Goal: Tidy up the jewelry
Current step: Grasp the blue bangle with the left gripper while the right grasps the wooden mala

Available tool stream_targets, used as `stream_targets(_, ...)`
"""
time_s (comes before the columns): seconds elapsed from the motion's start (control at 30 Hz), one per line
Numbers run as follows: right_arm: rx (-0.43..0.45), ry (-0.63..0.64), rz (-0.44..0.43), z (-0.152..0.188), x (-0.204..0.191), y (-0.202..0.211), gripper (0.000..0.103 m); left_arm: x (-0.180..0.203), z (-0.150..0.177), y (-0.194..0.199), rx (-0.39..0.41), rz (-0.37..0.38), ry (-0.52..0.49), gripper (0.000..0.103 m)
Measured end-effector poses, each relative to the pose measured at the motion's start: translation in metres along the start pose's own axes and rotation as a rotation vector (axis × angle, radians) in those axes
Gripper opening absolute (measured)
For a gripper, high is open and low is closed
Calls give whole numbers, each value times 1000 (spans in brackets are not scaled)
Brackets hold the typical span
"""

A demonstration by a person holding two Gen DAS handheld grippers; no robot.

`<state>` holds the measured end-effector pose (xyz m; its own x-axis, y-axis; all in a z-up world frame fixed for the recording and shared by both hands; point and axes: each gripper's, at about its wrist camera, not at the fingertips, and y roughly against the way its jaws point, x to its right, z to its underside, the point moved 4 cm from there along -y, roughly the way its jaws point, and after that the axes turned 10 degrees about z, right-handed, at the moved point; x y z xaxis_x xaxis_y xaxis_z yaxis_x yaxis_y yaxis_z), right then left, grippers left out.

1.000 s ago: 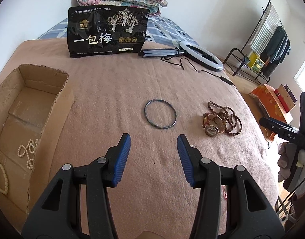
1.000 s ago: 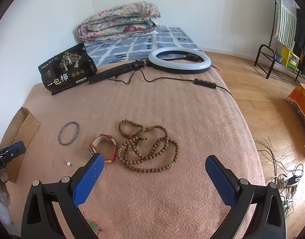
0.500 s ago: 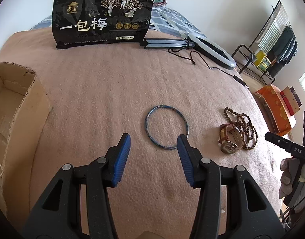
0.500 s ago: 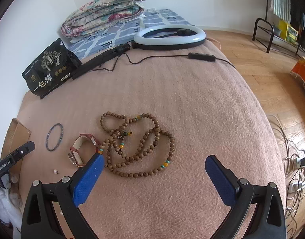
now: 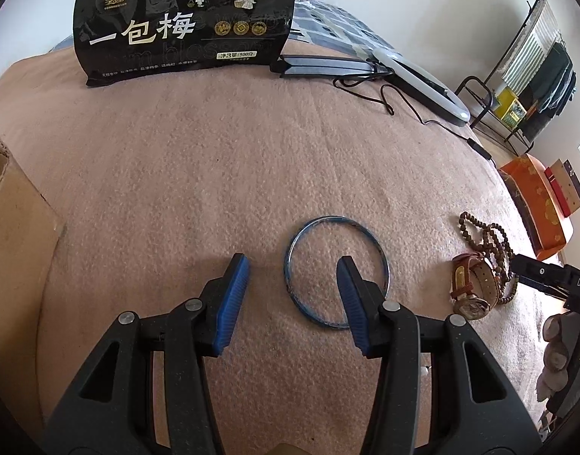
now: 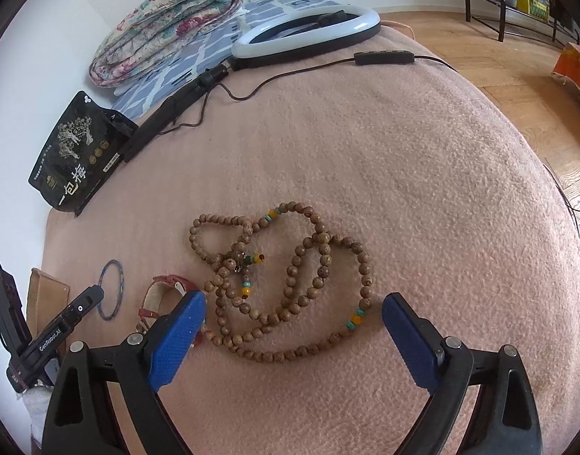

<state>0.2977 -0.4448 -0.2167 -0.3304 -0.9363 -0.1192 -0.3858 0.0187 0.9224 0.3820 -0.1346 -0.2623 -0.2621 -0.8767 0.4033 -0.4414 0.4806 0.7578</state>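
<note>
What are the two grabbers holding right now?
Nothing. The left gripper is open, one finger over the blue bangle but not pinching it. The right gripper is open around the wooden bead necklace.

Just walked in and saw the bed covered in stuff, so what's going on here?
A person with a claw in each hand is sorting jewelry on a pink blanket. The left claw is open over the blue bangle, one finger inside the ring, one outside, nothing gripped yet. The right claw is open wide around the wooden bead necklace, also not holding it. A leather-strap watch lies beside the beads, and a cardboard box sits at the left edge.
</note>
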Motion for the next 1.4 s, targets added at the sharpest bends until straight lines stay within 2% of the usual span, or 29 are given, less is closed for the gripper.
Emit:
stream_targets(0.2,7,53,69,-9,-18,-12,96,4,-4,-9,1,-30,-41,49)
stream_targets(0.3,10,106,130,-12,-25,-17,91,9,-3,-13,-1,-65,-92,49)
stream_targets(0.37,9,140,160,-13,-29,-20,90,12,-2,-14,0,-98,-126,43)
stream_targets(0.47,13,189,192,-15,-33,-22,84,12,-2,-15,8,-114,-139,29)
stream_targets(0.53,16,205,204,-15,-33,-21,76,10,-3,-16,10,-109,-134,16)
stream_targets(0.6,24,218,215,-15,-32,-21,69,11,-3,-16,11,-103,-136,7)
stream_targets(0.67,35,225,214,-13,-29,-18,58,12,-2,-16,15,-107,-143,5)
stream_targets(0.73,48,232,215,-12,-27,-16,40,13,-1,-14,17,-103,-141,2)
stream_targets(0.87,53,243,207,-11,-23,-13,23,12,0,-9,21,-76,-122,2)
stream_targets(1.4,99,219,159,-8,-17,6,18,31,6,40,137,28,-97,1)
